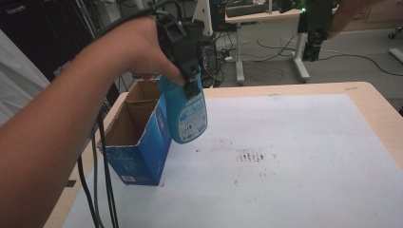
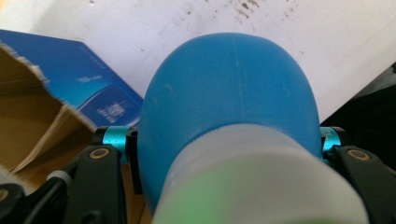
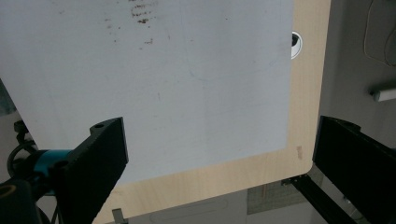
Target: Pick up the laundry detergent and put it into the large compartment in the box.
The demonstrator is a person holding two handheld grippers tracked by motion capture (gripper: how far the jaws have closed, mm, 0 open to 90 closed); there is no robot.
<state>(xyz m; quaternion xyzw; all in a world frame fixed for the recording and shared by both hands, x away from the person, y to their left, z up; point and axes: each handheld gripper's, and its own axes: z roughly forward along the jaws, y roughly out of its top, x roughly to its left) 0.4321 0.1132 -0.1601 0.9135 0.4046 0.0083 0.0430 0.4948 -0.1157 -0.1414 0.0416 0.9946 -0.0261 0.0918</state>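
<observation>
Above the box's open top — bottle hanging neck-up, long axis near vertical.

My left gripper [image 1: 190, 78] has its jaws pinching the blue bottle [image 1: 185, 116] just beside the blue carton [image 1: 142, 152] on the desk [image 1: 370, 109]; my right gripper [image 3: 210, 172], jaws spread and empty, waits well apart.

your left gripper [image 1: 190, 71] holds the bottle [image 1: 186, 114] hanging clear above the mat [image 1: 294, 156], just right of the open box [image 1: 138, 142]. the box stands on the mat's near left part, by the table's [image 1: 375, 104] left edge. your right gripper [image 3: 219, 168] hangs over the table's edge, well apart from both.
</observation>
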